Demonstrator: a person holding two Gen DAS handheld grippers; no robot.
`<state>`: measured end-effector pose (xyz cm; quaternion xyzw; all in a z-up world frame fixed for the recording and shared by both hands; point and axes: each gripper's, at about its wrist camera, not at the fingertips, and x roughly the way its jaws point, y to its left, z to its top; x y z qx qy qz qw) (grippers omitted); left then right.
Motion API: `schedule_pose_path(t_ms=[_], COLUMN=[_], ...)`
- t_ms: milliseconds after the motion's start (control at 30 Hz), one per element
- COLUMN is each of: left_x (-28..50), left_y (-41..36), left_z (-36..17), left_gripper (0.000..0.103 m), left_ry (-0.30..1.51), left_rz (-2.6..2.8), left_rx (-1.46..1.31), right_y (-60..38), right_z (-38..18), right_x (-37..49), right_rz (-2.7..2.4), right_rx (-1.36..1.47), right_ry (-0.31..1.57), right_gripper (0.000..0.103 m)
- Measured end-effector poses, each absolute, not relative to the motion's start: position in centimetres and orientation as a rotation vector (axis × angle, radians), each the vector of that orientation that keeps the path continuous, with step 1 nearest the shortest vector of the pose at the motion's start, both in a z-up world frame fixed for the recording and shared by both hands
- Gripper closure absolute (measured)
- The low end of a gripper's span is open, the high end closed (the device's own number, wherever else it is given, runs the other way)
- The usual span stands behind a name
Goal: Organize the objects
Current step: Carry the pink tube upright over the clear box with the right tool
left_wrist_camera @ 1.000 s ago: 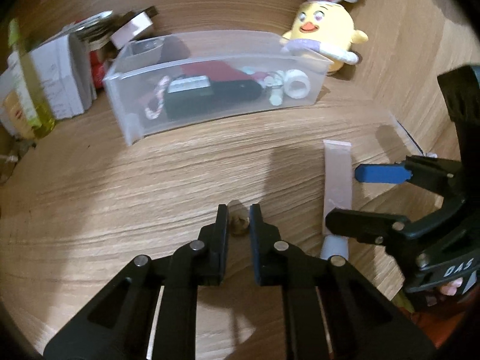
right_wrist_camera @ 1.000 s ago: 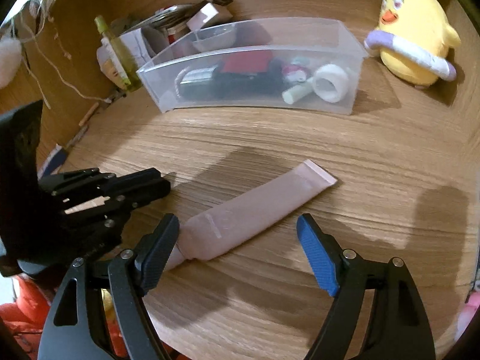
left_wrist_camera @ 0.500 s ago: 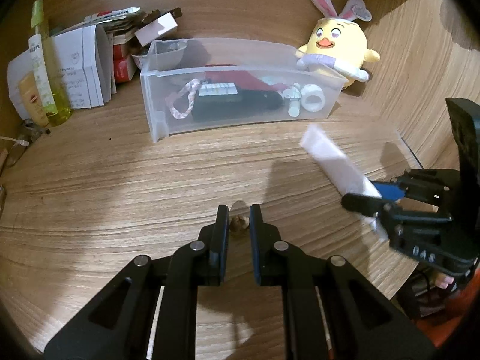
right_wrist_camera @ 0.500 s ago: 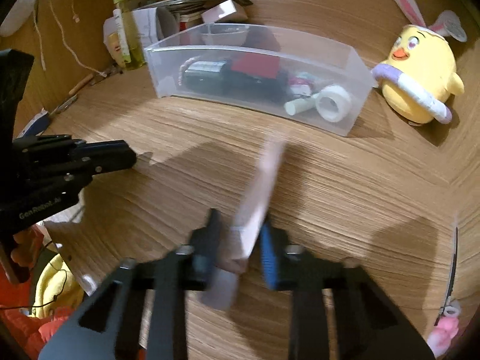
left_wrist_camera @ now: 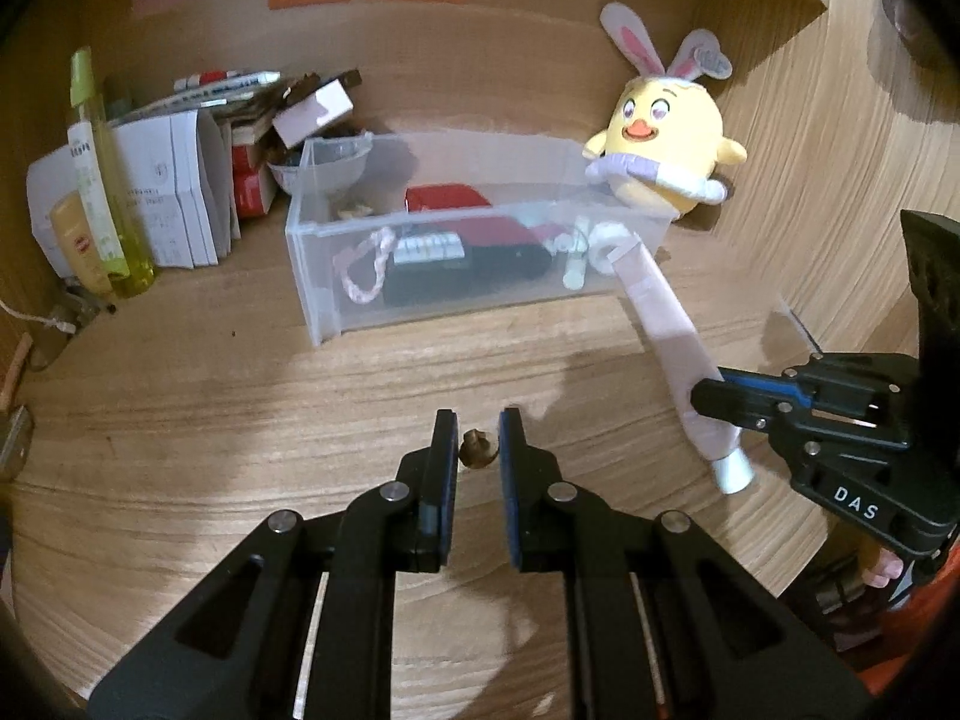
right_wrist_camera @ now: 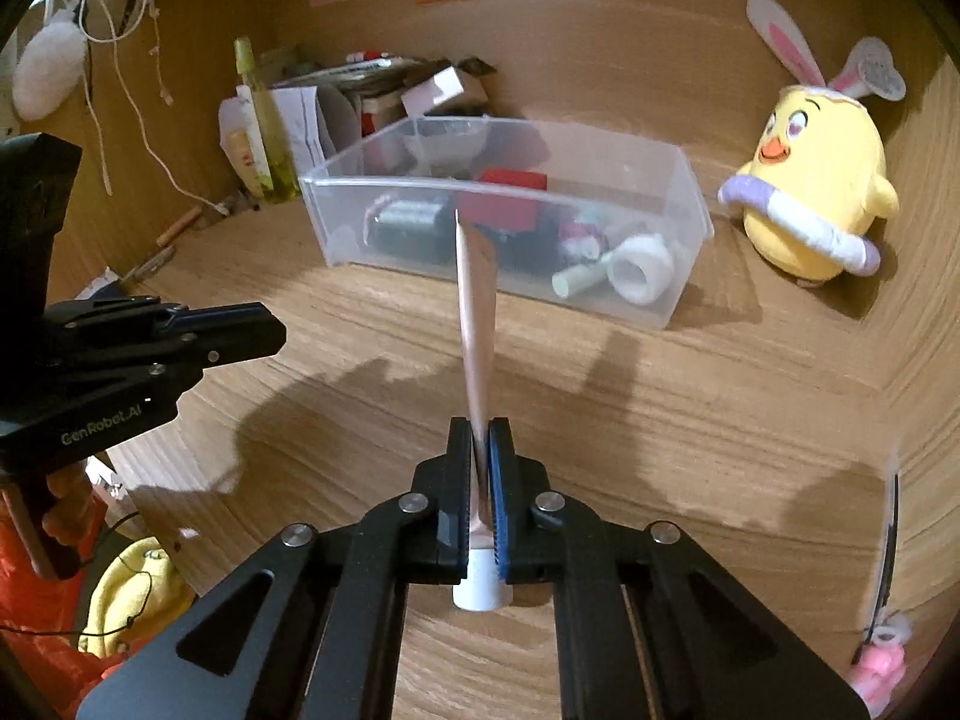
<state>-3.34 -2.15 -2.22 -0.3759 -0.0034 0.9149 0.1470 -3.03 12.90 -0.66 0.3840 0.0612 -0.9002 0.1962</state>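
Wooden desk [right_wrist_camera: 690,420], pink tube [right_wrist_camera: 477,312] clamped in right gripper [right_wrist_camera: 480,438]

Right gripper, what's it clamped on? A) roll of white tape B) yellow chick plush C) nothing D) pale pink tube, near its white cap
D: the right gripper is shut on the pale pink tube just above its white cap, clear of the desk.

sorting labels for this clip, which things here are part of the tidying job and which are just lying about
In the job:
- pink tube, clamped in right gripper
- small brown object between the fingers of left gripper
- clear bin

Lying about:
- chick plush
- yellow bottle
- papers
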Motion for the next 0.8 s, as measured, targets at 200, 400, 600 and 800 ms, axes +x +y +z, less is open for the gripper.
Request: schedule_pose_path(t_ms=[200,400,600,800], left_x=[-3.6,-4.4,-5.2,-6.4], left_y=[-2.3,-2.8,-3.0,-3.0], left_z=[-0.7,0.6,1.7,2.7], left_gripper=[0.090,0.090,0.090,0.090], left_ry=[-0.015,-0.031,-0.044,-0.066], left_rz=[2.669,2.702,2.719,2.734], left_rx=[-1.035,-0.995,-0.959,-0.930], right_y=[13.2,13.6,14.1,14.4], right_z=[0.9,2.6,4.5,5.8], right_x=[-3.7,-4.5,-5.9,-7.1], right_rz=[-2.546,-2.587,-2.626,-2.647], right_rx=[1.014,0.947,0.882,0.837], right_ry=[0.144,0.121,0.107,0.101], right_gripper=[0.098,0.098,0.098,0.098])
